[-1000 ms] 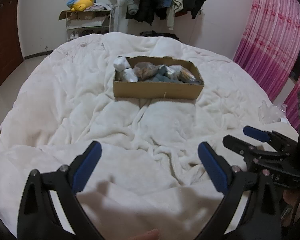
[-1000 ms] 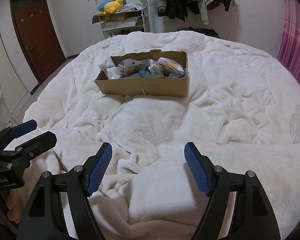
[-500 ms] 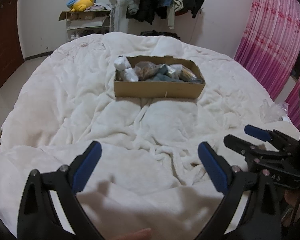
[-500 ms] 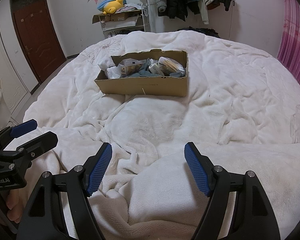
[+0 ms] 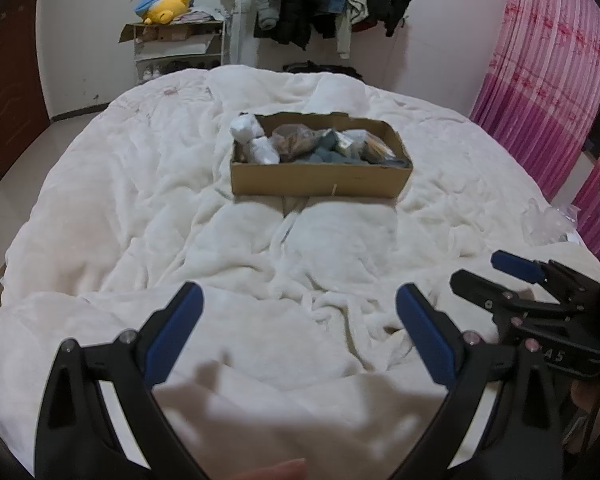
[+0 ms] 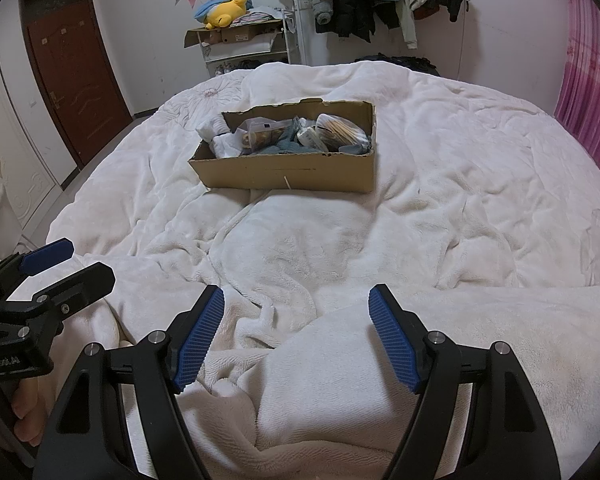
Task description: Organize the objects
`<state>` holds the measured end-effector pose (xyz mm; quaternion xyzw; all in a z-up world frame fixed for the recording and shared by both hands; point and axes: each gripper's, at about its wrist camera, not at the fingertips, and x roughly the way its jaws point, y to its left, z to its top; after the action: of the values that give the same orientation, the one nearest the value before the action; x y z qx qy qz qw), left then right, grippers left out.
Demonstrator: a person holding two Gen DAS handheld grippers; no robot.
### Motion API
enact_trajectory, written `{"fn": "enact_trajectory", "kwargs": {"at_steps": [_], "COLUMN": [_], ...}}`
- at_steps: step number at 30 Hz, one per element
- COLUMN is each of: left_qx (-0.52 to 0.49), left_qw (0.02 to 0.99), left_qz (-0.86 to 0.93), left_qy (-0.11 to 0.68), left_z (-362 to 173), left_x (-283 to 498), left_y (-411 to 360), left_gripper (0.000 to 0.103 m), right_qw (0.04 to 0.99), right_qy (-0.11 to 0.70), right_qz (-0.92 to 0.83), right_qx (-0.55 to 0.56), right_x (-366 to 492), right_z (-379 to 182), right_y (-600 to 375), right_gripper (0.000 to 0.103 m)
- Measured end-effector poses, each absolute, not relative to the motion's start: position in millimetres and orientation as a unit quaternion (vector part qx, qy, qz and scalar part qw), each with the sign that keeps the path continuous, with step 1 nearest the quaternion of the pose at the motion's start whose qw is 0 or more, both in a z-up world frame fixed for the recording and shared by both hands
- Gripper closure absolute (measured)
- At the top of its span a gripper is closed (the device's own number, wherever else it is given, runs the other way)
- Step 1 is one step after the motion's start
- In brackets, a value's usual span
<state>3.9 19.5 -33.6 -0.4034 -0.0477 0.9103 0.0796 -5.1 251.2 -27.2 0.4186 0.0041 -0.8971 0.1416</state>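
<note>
left wrist: both grippers, left gripper (image 5: 298,314) and right gripper (image 6: 296,320), gape empty; rumpled blanket (image 5: 160,208) before cardboard box (image 5: 320,178).

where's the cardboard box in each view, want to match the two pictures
Left wrist view: the cardboard box sits on the white blanket just above the picture's middle, its long side facing the camera.
Right wrist view: the cardboard box is above and slightly left of the middle, turned so its right end also shows.
Shared landmark: the yellow plush toy on the shelf by the far wall.
</note>
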Motion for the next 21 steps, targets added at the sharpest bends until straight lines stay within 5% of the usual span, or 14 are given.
{"fn": "enact_trajectory", "kwargs": {"at_steps": [21], "left_qx": [-0.404], "left_qw": [0.081], "left_qz": [0.91], "left_qy": [-0.045], "left_z": [-34.6], "left_x": [2.3], "left_y": [18.8], "left_gripper": [0.005], "right_qw": [0.141], "right_qy": [0.004], "right_qz": [-0.897], "right_qx": [0.419], "right_x": [-5.2], "right_z": [-27.3], "right_y": [251.8], "right_gripper": [0.025]}}
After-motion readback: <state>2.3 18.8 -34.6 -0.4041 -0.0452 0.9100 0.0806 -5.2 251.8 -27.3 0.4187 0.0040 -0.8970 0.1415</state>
